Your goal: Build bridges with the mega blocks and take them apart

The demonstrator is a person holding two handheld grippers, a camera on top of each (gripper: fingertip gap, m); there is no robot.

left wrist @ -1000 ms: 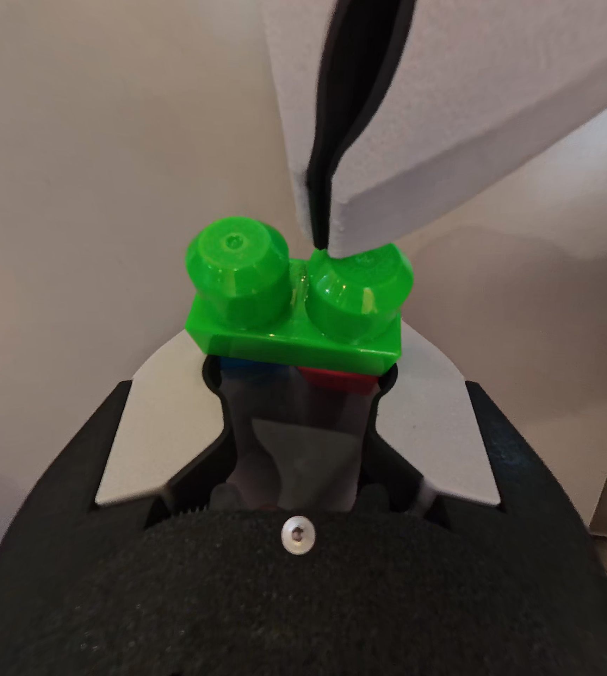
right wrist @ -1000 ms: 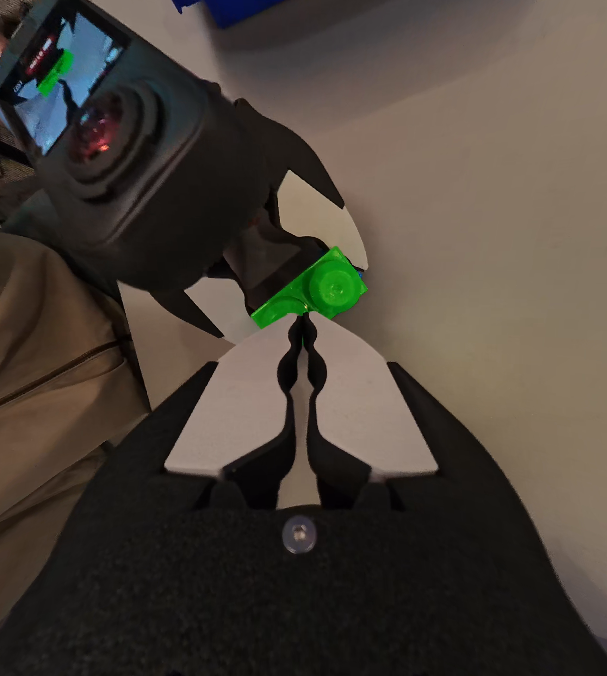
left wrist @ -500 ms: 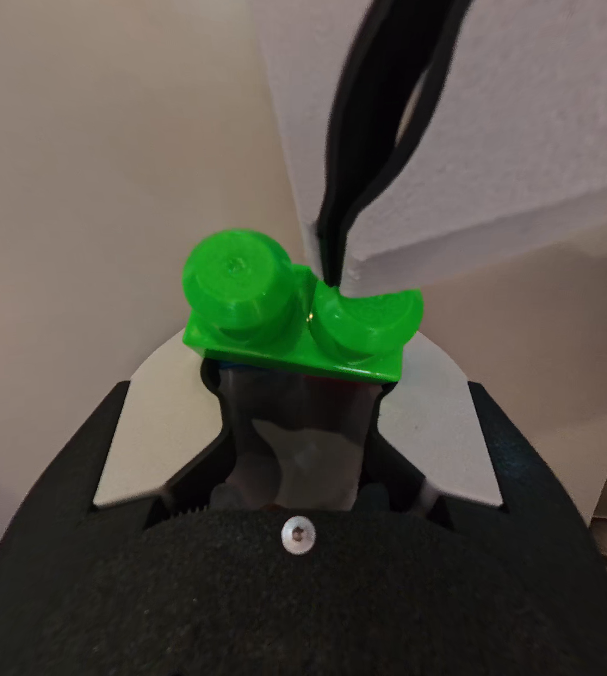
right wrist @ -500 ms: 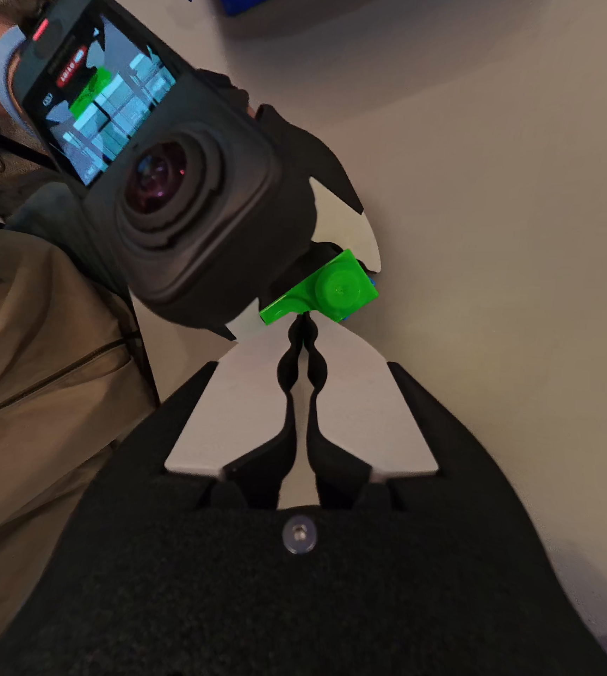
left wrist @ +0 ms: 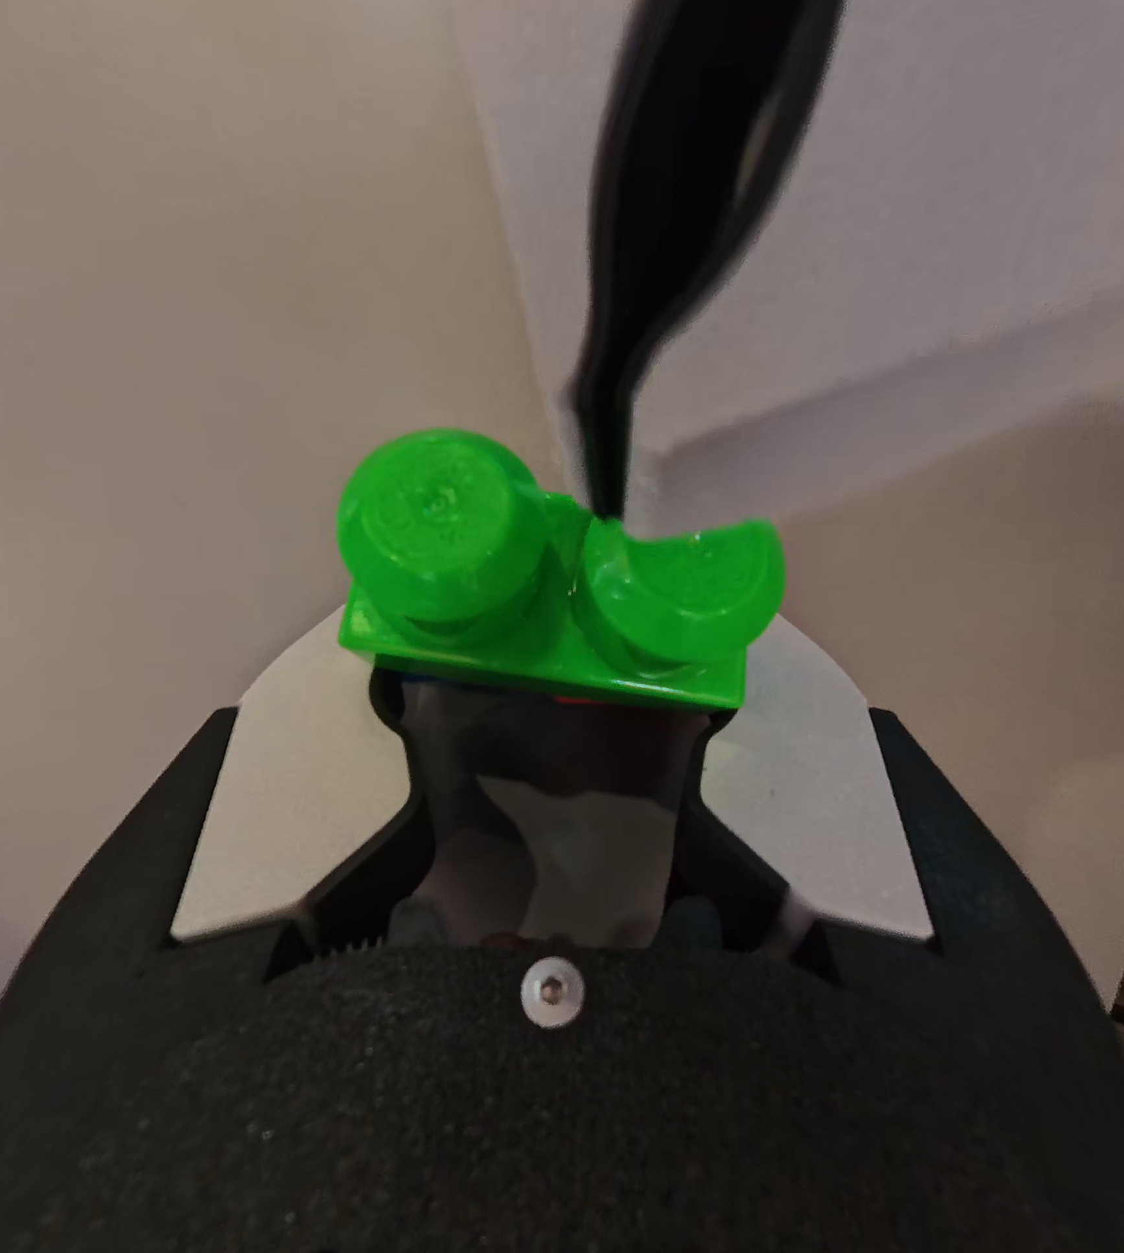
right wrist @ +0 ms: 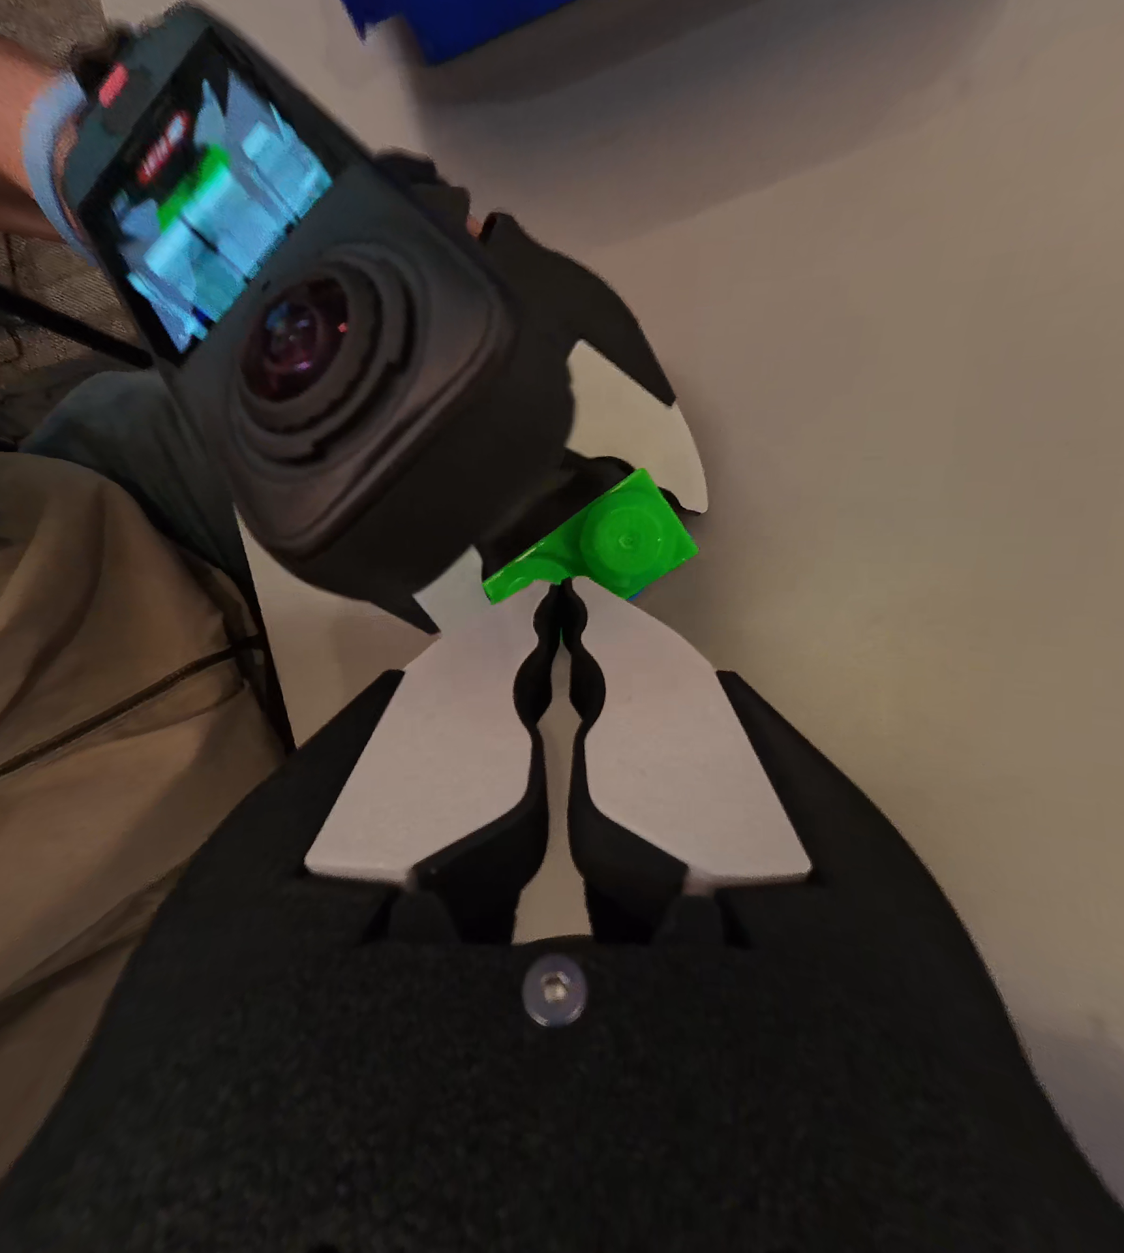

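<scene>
A: A small stack of mega blocks is seen clamped in the left tongs (left wrist: 555, 685), held aloft above the pale counter (right wrist: 952, 407). The green block (left wrist: 545, 597) is on top; only slivers of a blue block (left wrist: 450, 676) and a red block (left wrist: 576, 700) are glimpsed beneath it.

B: And the right tongs (right wrist: 562, 597)?

A: They are pressed together, their tips pinched on one stud of the green block. In the left wrist view the right-hand stud is partly covered by those tips, while the other stud is left bare.

B: So the stack is judged to be in the course of being taken apart?

A: That is judged likely: the top piece appears set to be pulled or twisted off.

B: What could be expected to go wrong?

A: The hold is taken on a rounded stud only, so it could be lost under a hard pull. The lower blocks are barely seen, so the depth of the left grip cannot be told; if shallow, the whole stack could be dragged out and dropped onto the counter.
</scene>
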